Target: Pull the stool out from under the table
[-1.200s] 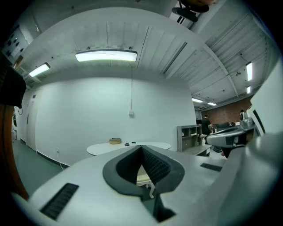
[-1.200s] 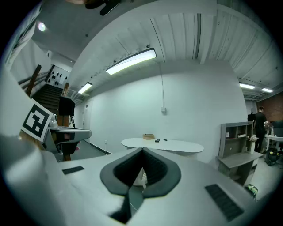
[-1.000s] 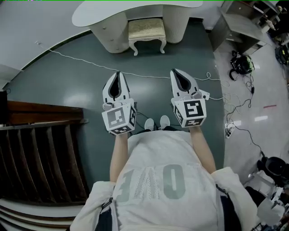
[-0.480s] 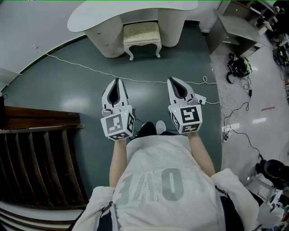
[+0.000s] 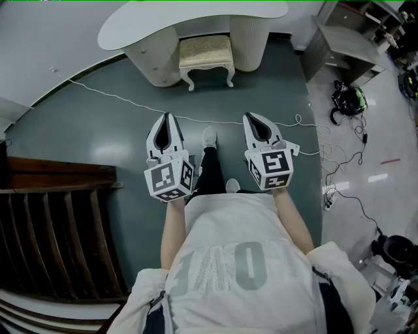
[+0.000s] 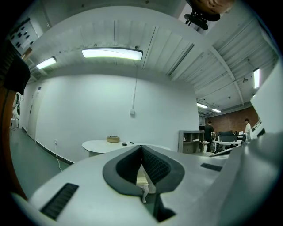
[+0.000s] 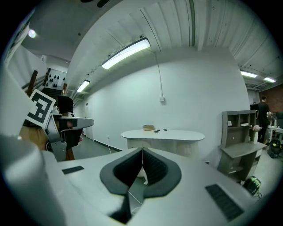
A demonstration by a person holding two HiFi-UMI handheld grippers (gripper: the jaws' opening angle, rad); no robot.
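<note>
A cream stool [image 5: 206, 53] with curved white legs stands half under the white kidney-shaped table [image 5: 163, 18] at the top of the head view. A sliver of the stool [image 6: 141, 178] shows through the left gripper's jaw window. My left gripper [image 5: 167, 118] and right gripper [image 5: 253, 118] are held side by side in front of the person, well short of the stool, both pointing at it. Both are shut with nothing between the jaws. The table [image 7: 163, 134] stands straight ahead in the right gripper view, the stool hidden behind the jaws.
A white cable [image 5: 124, 99] runs across the dark green floor between me and the table. A dark wooden staircase [image 5: 59, 222] is at the left. Grey shelving [image 5: 343, 39] and tangled cables with headphones [image 5: 346, 98] lie on the pale floor at the right.
The table and stool have drifted slightly left in the head view. One leg and white shoe have stepped forward between the two grippers. Both grippers stay shut and side by side.
</note>
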